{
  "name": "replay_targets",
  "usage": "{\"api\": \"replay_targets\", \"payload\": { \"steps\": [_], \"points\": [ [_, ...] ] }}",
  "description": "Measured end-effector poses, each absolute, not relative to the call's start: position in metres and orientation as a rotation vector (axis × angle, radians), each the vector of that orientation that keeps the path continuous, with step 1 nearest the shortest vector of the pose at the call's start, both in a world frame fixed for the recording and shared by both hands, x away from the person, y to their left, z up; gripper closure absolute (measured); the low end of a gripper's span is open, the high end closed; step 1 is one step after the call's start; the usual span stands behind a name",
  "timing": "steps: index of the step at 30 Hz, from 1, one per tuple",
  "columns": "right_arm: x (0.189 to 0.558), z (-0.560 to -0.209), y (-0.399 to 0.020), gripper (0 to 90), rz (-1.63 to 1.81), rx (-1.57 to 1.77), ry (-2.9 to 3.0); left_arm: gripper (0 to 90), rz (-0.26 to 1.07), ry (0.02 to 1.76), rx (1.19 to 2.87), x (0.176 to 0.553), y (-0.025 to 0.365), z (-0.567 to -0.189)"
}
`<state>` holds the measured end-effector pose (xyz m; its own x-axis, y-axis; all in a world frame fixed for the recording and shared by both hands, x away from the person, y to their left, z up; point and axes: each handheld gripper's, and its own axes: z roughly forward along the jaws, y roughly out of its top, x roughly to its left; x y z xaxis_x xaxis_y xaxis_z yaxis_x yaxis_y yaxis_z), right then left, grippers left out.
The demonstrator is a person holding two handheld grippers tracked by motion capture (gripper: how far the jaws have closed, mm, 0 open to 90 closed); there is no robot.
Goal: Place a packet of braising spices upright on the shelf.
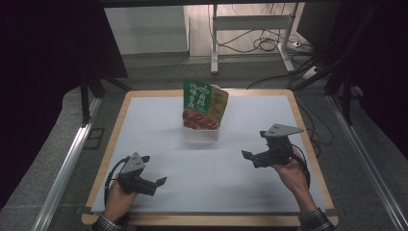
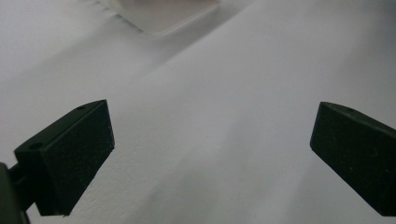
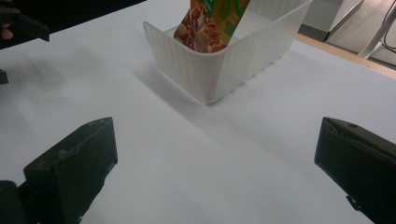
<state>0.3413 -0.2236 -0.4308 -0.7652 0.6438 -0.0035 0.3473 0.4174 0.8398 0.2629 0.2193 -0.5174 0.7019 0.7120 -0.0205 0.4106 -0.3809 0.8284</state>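
High view: a worktop (image 1: 144,144) with a pale sheet and a wooden border fills the middle of the frame. A green and red food packet (image 1: 202,104) stands upright, tilted slightly, in a translucent white bin (image 1: 204,134) just above the centre. The left tool (image 1: 154,171) lies at the lower left, held in a hand (image 1: 118,197); its jaws stand apart and hold nothing. The right tool (image 1: 254,147) lies at the centre right, held in the other hand (image 1: 291,173), jaws likewise apart and empty. Both tools sit well apart from the bin.

Left gripper view: the left tool (image 2: 212,149) shows its two black jaws at the lower left and lower right, wide apart over bare white sheet. A corner of the bin (image 2: 163,16) appears at the top edge.

Right gripper view: the right tool (image 3: 215,163) shows its jaws spread wide at the lower corners, nothing between them. The bin (image 3: 210,65) stands at upper centre, with the packet (image 3: 205,23) inside it. Part of the left tool (image 3: 21,25) appears at the upper left.
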Motion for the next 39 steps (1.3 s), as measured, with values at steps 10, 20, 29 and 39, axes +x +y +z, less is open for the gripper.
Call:
{"api": "replay_targets", "payload": {
  "steps": [10,20,29,39],
  "points": [
    [0.329,-0.429,-0.232,0.0,1.26,0.857,2.344,0.0,0.431,0.866,2.021,0.263,0.22,-0.517],
    [0.314,-0.434,-0.246,0.0,1.248,0.854,2.296,0.0,0.433,0.868,2.019,0.263,0.22,-0.517],
    [0.299,-0.44,-0.267,0.0,1.268,0.892,2.253,0.0,0.43,0.869,2.021,0.263,0.22,-0.517],
    [0.292,-0.448,-0.283,0.0,1.283,0.92,2.224,0.0,0.425,0.868,2.021,0.263,0.22,-0.518]
  ]
}}
